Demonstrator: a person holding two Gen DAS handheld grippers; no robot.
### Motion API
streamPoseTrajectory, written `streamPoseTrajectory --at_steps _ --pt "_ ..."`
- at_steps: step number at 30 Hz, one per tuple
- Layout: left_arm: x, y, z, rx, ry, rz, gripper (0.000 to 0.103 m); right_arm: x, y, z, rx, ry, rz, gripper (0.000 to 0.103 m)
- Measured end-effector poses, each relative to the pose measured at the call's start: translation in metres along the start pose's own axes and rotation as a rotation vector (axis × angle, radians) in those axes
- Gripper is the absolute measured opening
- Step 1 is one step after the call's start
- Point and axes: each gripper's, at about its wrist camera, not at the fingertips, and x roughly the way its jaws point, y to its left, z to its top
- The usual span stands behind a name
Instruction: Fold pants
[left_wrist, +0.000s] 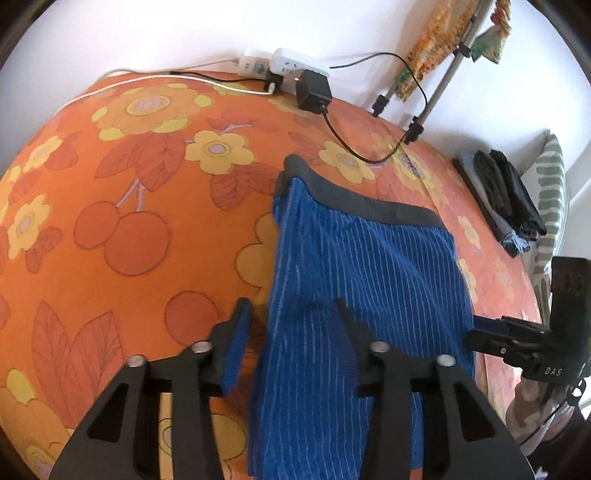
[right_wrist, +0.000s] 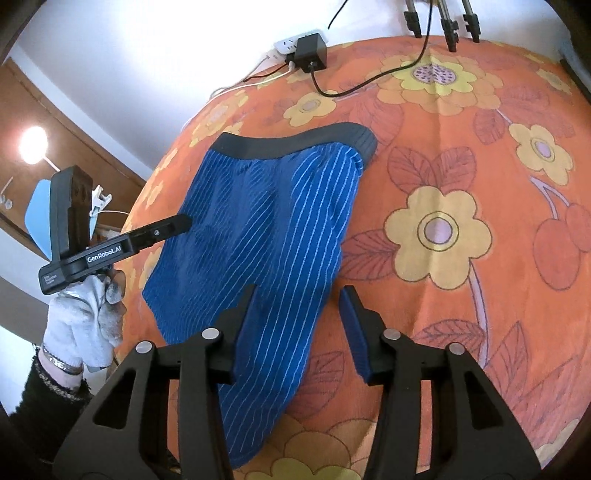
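Left claw (left_wrist: 291, 314): released, blue-padded fingers spread wide, straddling the left edge of the pants (left_wrist: 362, 280); no cloth pinched. In the right wrist view its body reads "GenRobot.AI" in white, with a smaller white label behind it too small to read; a white-gloved hand (right_wrist: 86, 321) holds it, its tip at the pants' far edge.

Right claw (right_wrist: 299, 302): released, fingers apart, one over the fabric and one over bare cover beside the pants' edge. In the left wrist view this claw (left_wrist: 480, 328) shows at the right side of the pants, with "DAS" legible on its body.

Pants: blue with thin pale stripes, dark grey waistband (left_wrist: 369, 195) at the far end, lying flat and lengthwise on the surface, folded narrow, legs toward the cameras.

Surface: orange cover (left_wrist: 129, 184) printed with yellow flowers, red cherries and leaves; whether bed or table beneath cannot be told.

Far edge, against the white wall: white power strip (left_wrist: 280, 66) with small print, unreadable; black adapter (left_wrist: 312, 92) with a red light and a black cable (left_wrist: 351, 147) trailing across the cover behind the waistband; white cable (left_wrist: 147, 83).

Far right: tripod legs (right_wrist: 447, 22) standing on the cover; a stack of dark folded garments (left_wrist: 506, 195); green-and-white patterned cushion (left_wrist: 552, 192).

Left background, right wrist view: wooden door (right_wrist: 74, 140), lit lamp (right_wrist: 33, 146).
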Motion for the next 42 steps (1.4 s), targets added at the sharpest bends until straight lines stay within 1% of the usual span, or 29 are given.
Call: streamPoseTrajectory --at_steps 1,3,4,7,9,11,15,18,20,23,32,35,40,42 --pt "0.001 -0.001 0.000 0.007 0.002 0.005 0.024 0.002 0.001 0.000 -0.001 0.005 0.004 0.038" --pt "0.002 -0.004 0.000 0.030 0.005 0.023 0.013 0.003 0.003 0.000 -0.011 0.001 -0.002 0.037" --pt "0.002 -0.005 -0.001 0.035 0.006 0.026 0.010 0.005 0.004 0.001 -0.016 0.004 0.001 0.035" --pt "0.003 -0.006 -0.003 0.030 0.001 0.026 0.007 0.010 0.006 0.000 -0.020 0.017 0.018 0.021" --pt "0.003 -0.006 -0.003 0.026 0.001 0.018 0.005 0.011 0.008 0.000 -0.032 0.015 0.012 0.018" --pt "0.003 -0.007 -0.004 0.014 0.000 0.007 0.004 0.012 0.008 0.000 -0.031 0.021 0.027 0.010" --pt "0.003 -0.006 -0.003 -0.025 0.003 -0.036 0.004 0.012 0.003 0.000 0.003 0.017 0.062 0.008" --pt "-0.003 -0.001 -0.001 -0.076 -0.009 -0.068 0.004 0.007 0.000 0.001 0.017 0.003 0.085 0.008" --pt "-0.009 0.004 0.001 -0.127 -0.021 -0.108 0.003 0.004 -0.001 0.002 0.025 -0.008 0.099 0.007" --pt "-0.017 0.005 0.005 -0.152 -0.041 -0.140 0.003 -0.004 -0.005 0.004 0.049 -0.033 0.132 0.007" --pt "-0.030 -0.002 0.010 -0.141 -0.081 -0.172 0.003 -0.021 -0.011 0.012 0.077 -0.087 0.144 0.007" --pt "-0.046 -0.009 0.016 -0.127 -0.121 -0.194 0.003 -0.035 -0.010 0.017 0.070 -0.131 0.148 0.007" --pt "-0.075 -0.018 0.020 -0.125 -0.176 -0.241 0.003 -0.074 -0.012 0.021 0.078 -0.236 0.180 0.007" --pt "-0.089 -0.024 0.017 -0.130 -0.195 -0.281 0.003 -0.092 -0.010 0.018 0.074 -0.276 0.194 0.007"
